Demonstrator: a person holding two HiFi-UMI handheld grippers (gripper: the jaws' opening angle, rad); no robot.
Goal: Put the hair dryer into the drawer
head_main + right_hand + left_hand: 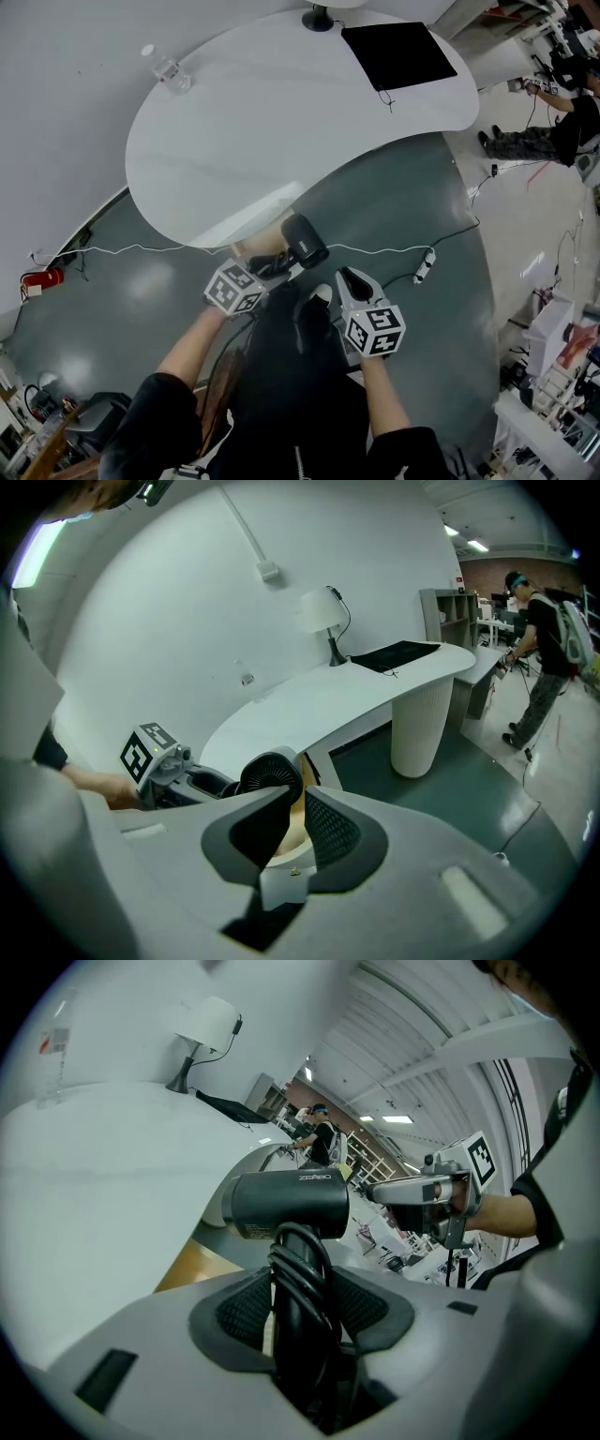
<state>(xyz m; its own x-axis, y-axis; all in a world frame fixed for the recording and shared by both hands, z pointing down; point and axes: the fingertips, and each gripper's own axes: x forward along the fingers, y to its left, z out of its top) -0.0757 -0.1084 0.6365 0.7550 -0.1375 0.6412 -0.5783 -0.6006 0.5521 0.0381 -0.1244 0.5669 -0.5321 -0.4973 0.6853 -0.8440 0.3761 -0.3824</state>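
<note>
You have two grippers and one hair dryer (302, 240) in play. Your left gripper (277, 265) is clamped on the dryer's handle, with the black cord looped around it. The dryer hangs in the air just off the edge of the single white table (281, 122). It is beside a tan wooden patch (246, 247) under that edge, which is probably the open drawer, though little of it shows. Your right gripper (349, 279) hovers just beside the dryer. In the right gripper view its jaws stand a narrow gap apart with nothing between them, and past them you see the dryer's round rear grille (272, 775). The left gripper view gives the dryer's side (286, 1204) instead, and the right gripper (431, 1199) beyond it. The table carries one black mat (398, 52), one bottle (167, 70) and one lamp. The head view catches only the lamp's base (319, 17), while both gripper views show its white shade (319, 611). Only the head view shows the white cable (141, 248) trailing across the floor.
</note>
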